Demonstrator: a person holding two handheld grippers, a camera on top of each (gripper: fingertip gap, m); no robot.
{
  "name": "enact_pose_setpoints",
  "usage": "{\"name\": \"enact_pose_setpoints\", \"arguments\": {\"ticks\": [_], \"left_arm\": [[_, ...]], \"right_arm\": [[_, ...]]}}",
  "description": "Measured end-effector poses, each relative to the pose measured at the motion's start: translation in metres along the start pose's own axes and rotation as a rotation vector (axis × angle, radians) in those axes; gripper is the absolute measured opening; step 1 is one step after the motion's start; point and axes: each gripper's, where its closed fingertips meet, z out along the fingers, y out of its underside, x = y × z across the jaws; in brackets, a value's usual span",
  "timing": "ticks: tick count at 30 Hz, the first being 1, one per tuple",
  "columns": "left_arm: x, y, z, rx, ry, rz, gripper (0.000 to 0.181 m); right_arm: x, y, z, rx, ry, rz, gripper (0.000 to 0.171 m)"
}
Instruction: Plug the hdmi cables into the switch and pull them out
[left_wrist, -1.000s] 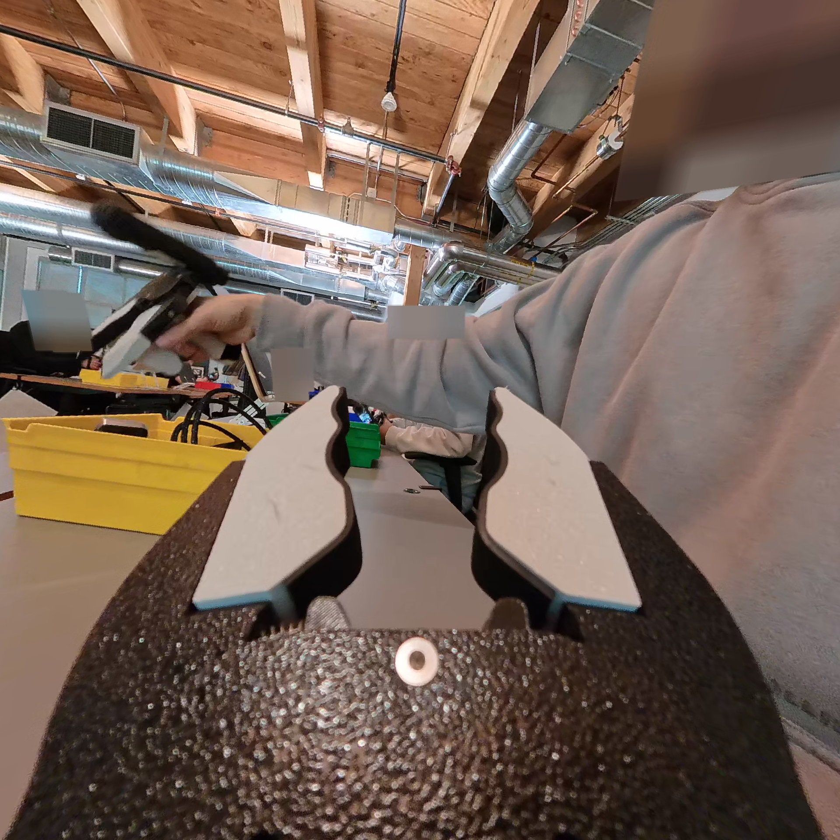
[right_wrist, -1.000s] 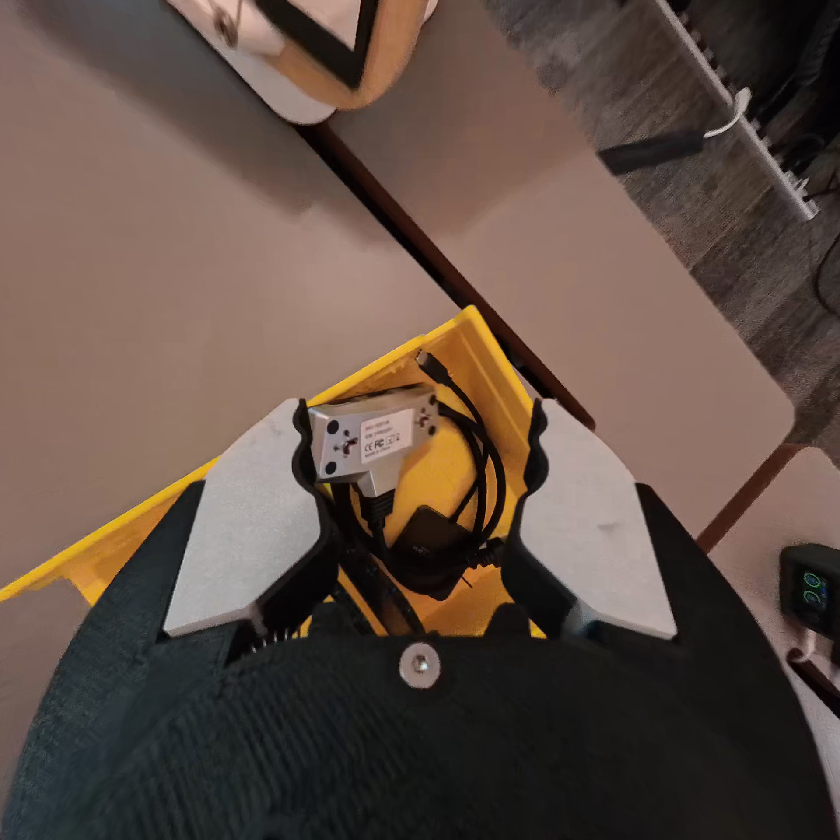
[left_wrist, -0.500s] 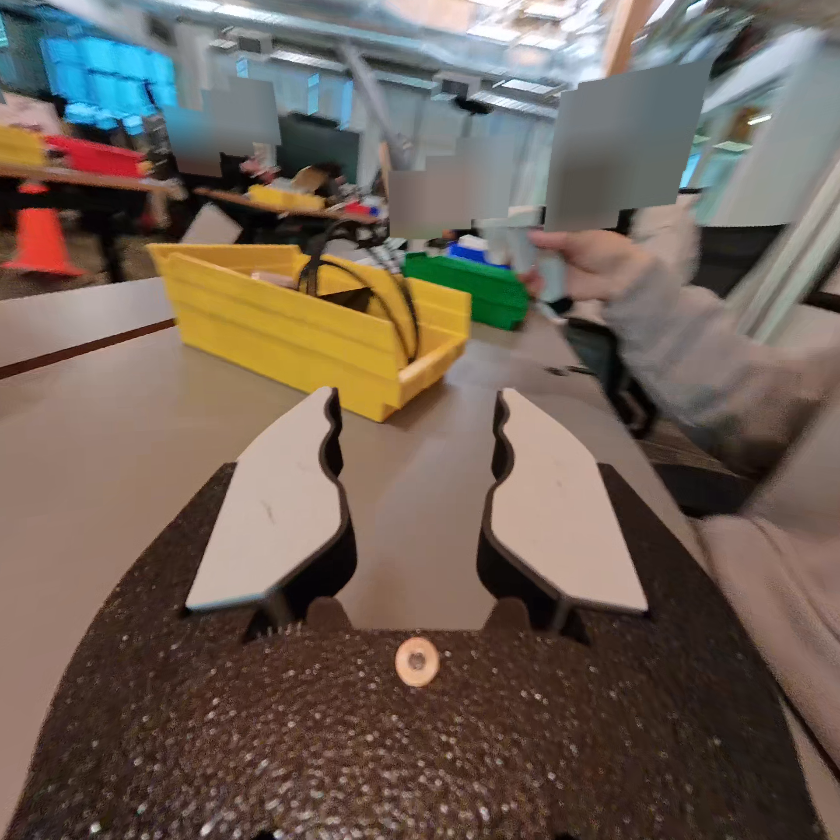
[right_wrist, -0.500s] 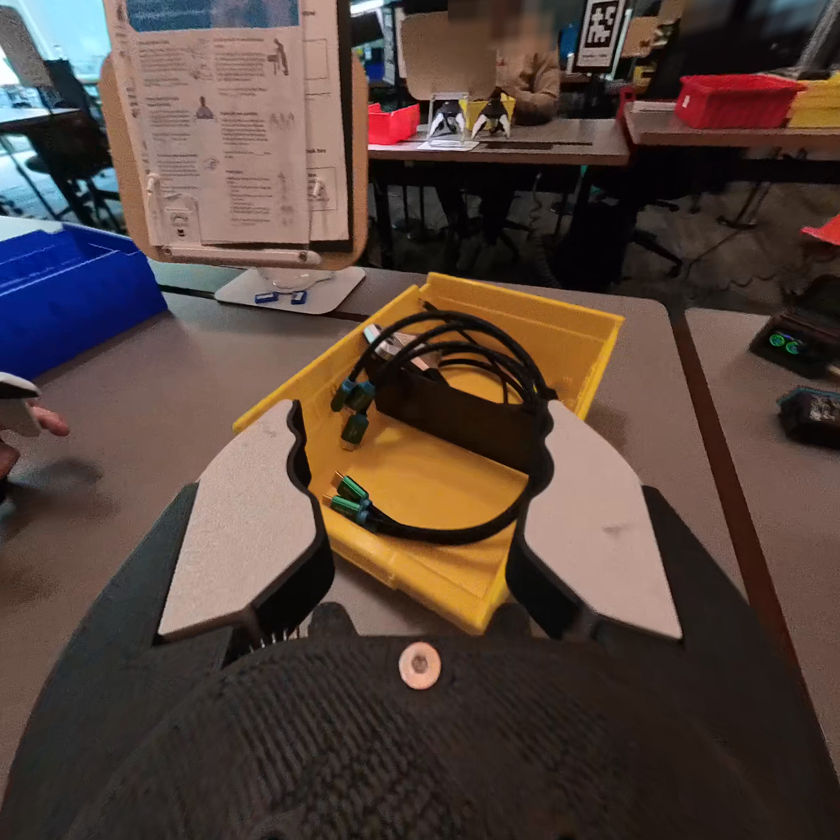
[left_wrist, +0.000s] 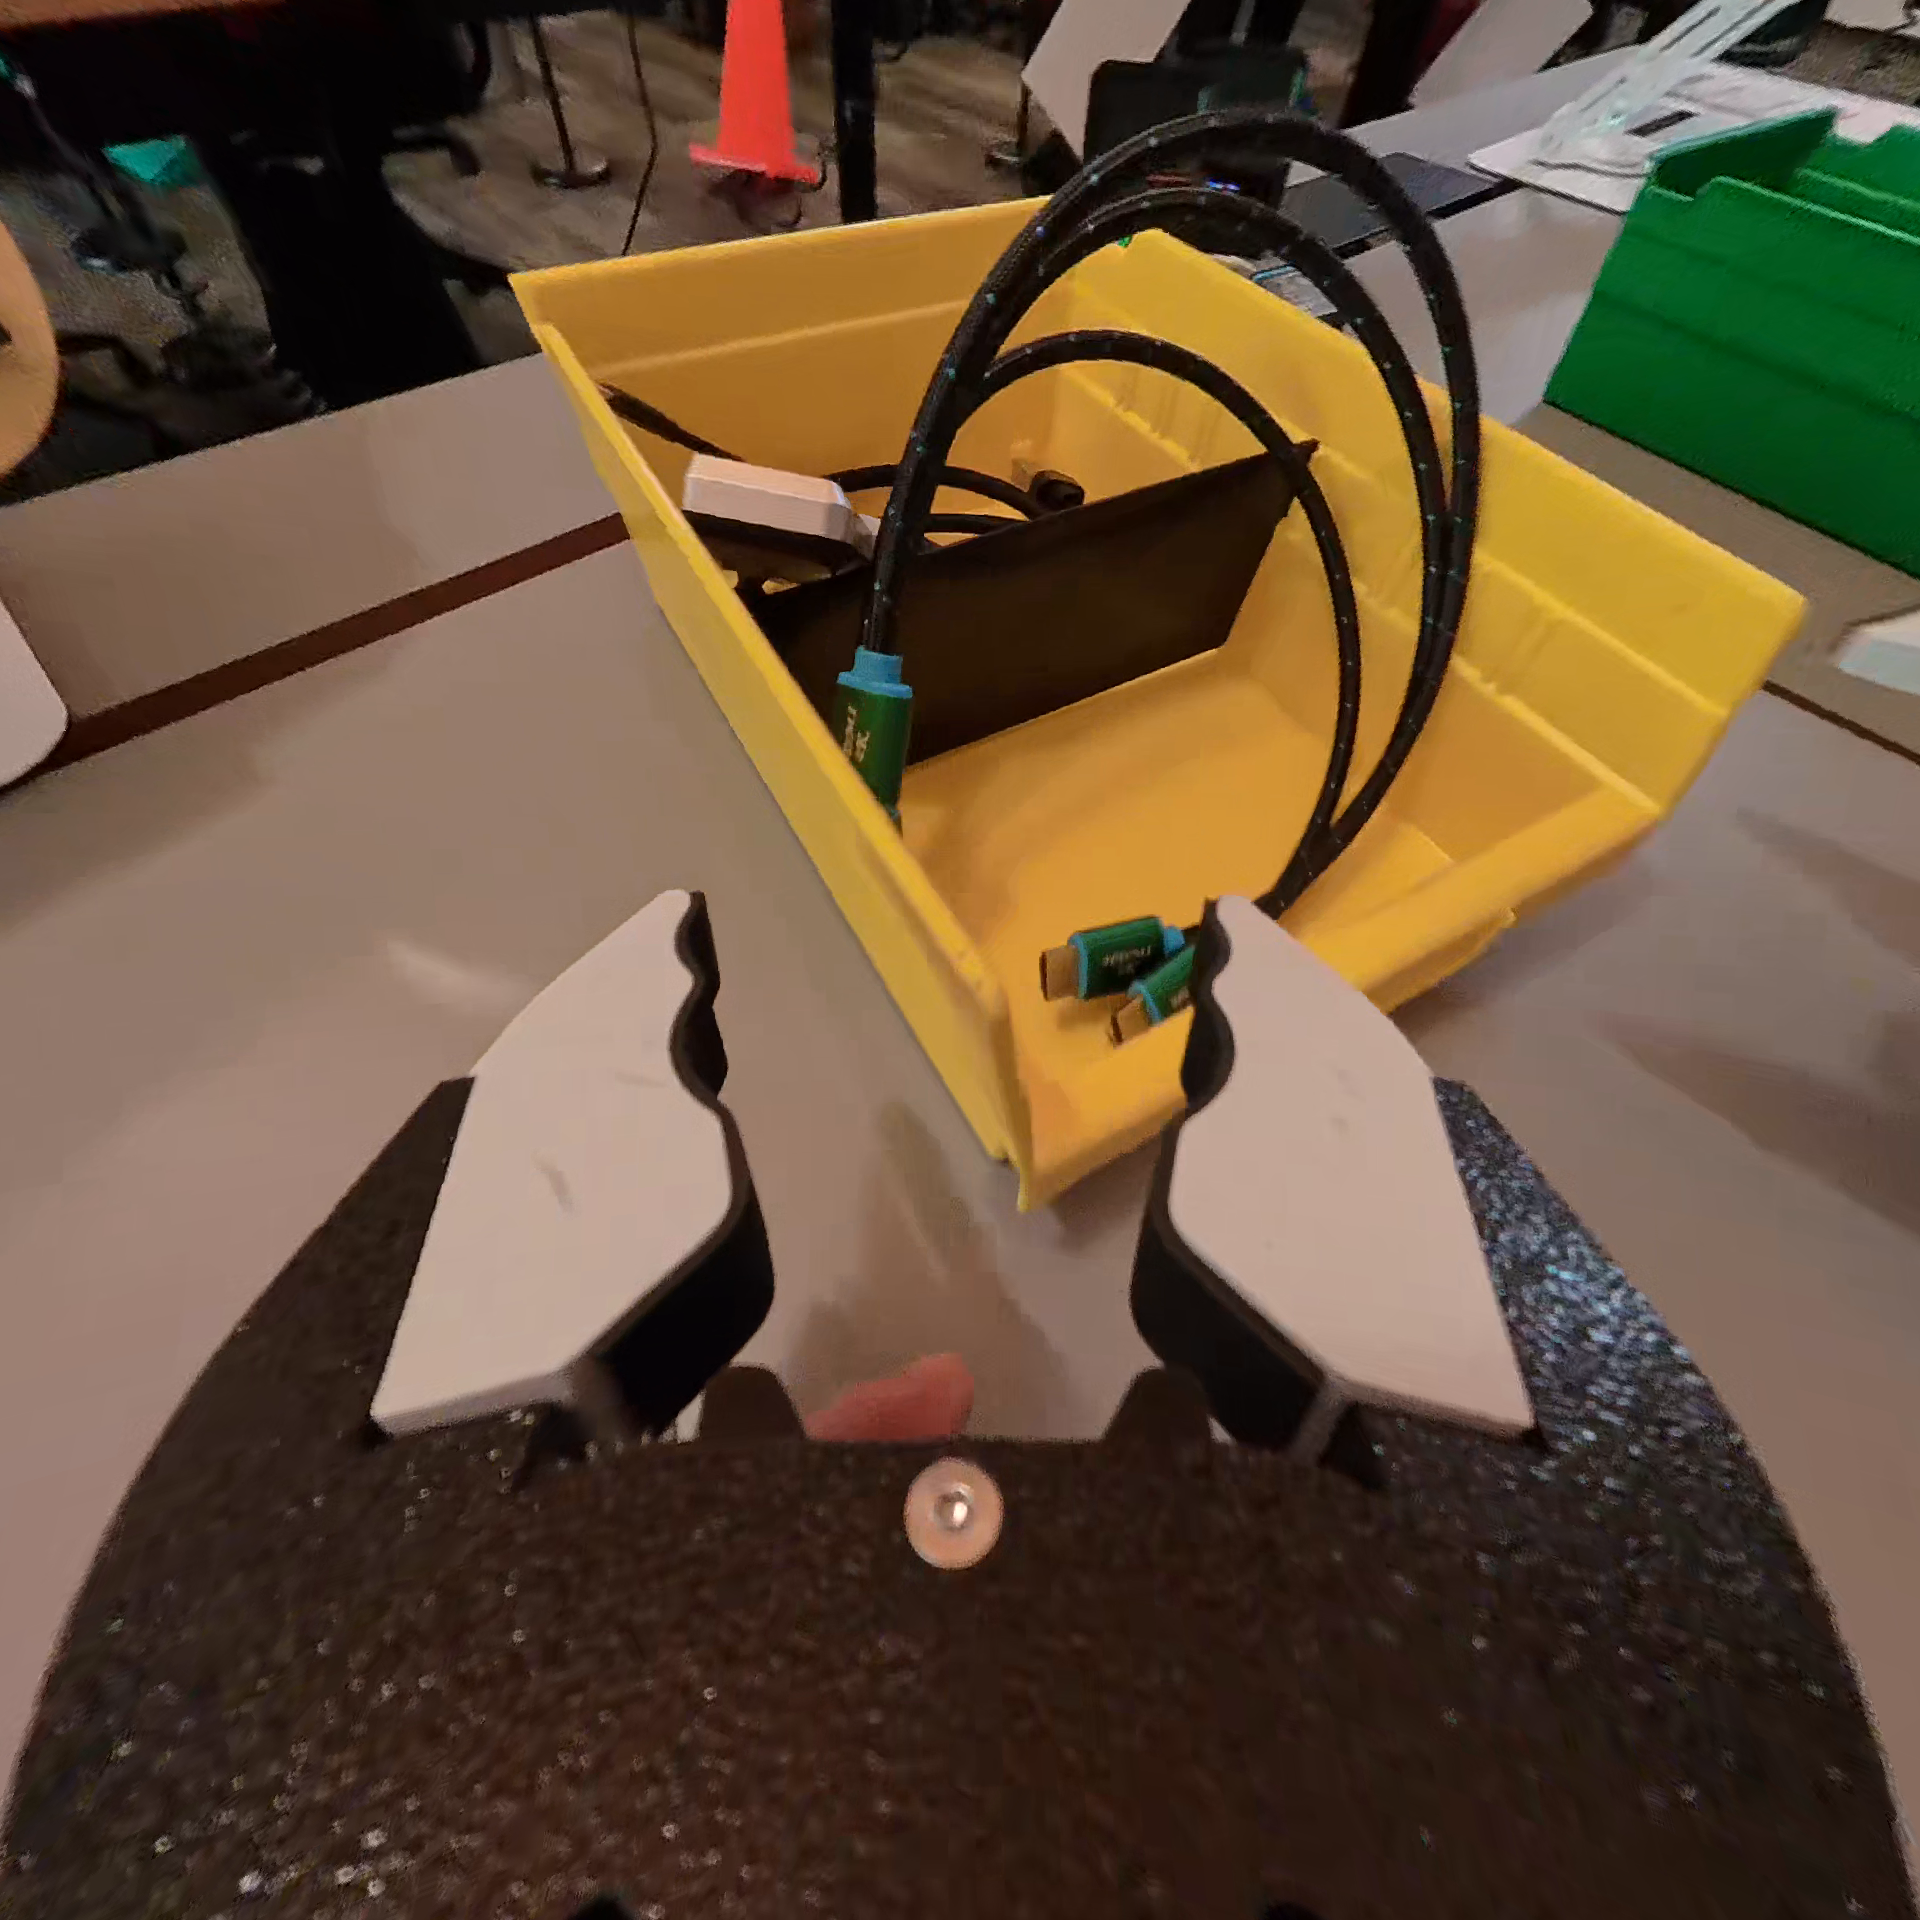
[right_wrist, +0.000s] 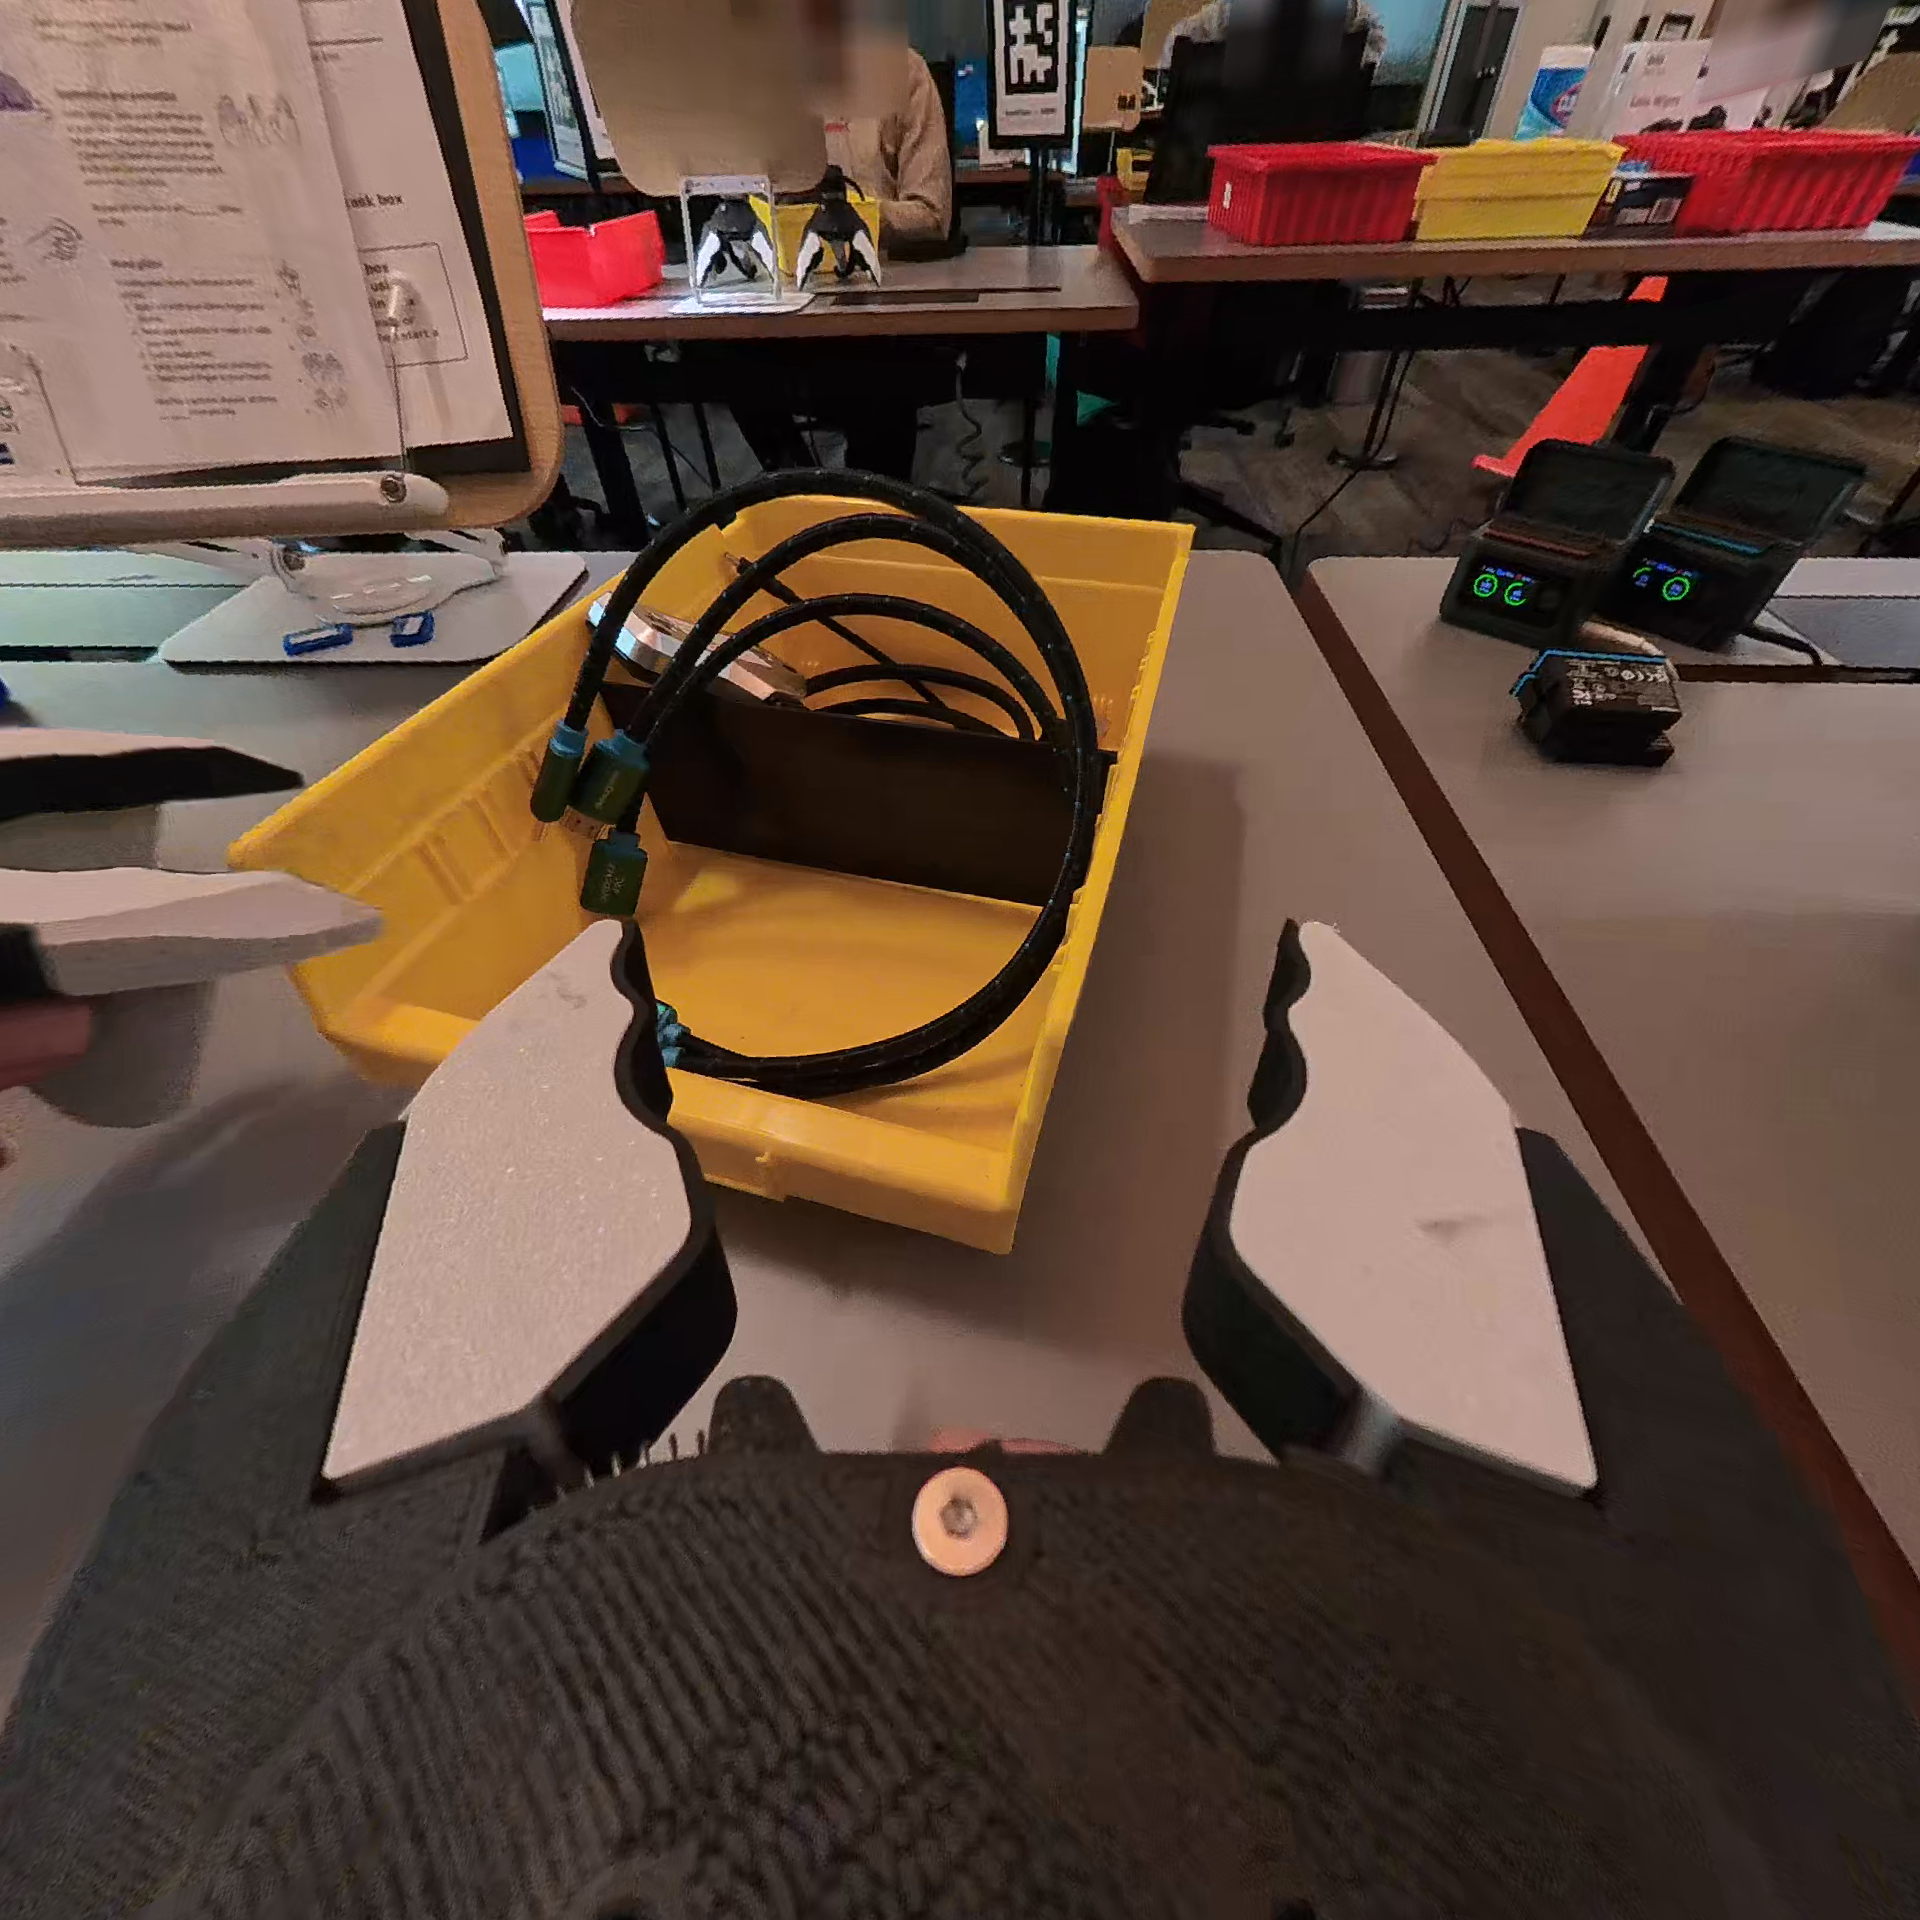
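Note:
A yellow bin (left_wrist: 1621, 665) (right_wrist: 436, 821) stands on the grey table. Black braided HDMI cables (left_wrist: 1444, 436) (right_wrist: 1049, 686) with green plugs (left_wrist: 873, 717) (right_wrist: 613, 878) loop out of it. A black divider (left_wrist: 1039, 613) (right_wrist: 862, 800) crosses the bin. The silver switch (left_wrist: 769, 499) (right_wrist: 707, 655) lies behind the divider. My left gripper (left_wrist: 951, 925) is open and empty, just in front of the bin's near corner; it also shows at the left of the right wrist view (right_wrist: 208, 862). My right gripper (right_wrist: 956, 945) is open and empty, over the bin's front edge.
A green bin (left_wrist: 1766, 343) stands to the right of the yellow one. A document stand (right_wrist: 249, 270) stands at the back left. Two charger cases (right_wrist: 1662, 551) and a battery pack (right_wrist: 1595, 707) sit on the neighbouring table. A seam (right_wrist: 1558, 987) separates the tables.
Both grippers have swung down from other views to face the yellow bin. The left one has come close to its near corner. Both stay open.

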Motion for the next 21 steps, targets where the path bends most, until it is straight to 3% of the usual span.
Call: {"name": "enact_pose_setpoints", "arguments": {"ticks": [4,6,8,14,21], "left_arm": [[-0.009,-0.007,0.021,0.03,-0.12,0.046,0.071],[-0.018,-0.005,0.025,0.025,-0.183,0.101,0.053],[-0.015,-0.005,0.024,0.045,-0.126,0.099,0.025],[-0.052,0.008,-0.003,0.006,-0.15,0.128,0.011],[-0.102,0.043,-0.086,0.025,-0.128,0.16,0.008]], "right_arm": [[0.003,-0.002,-0.002,0.01,0.019,0.017,0.111],[0.007,0.004,-0.001,-0.027,0.051,-0.001,0.111],[0.01,0.007,-0.001,-0.048,0.065,-0.002,0.112],[0.008,0.001,-0.004,-0.046,0.065,-0.003,0.112],[-0.024,-0.013,-0.008,-0.023,-0.019,-0.04,0.11]]}}
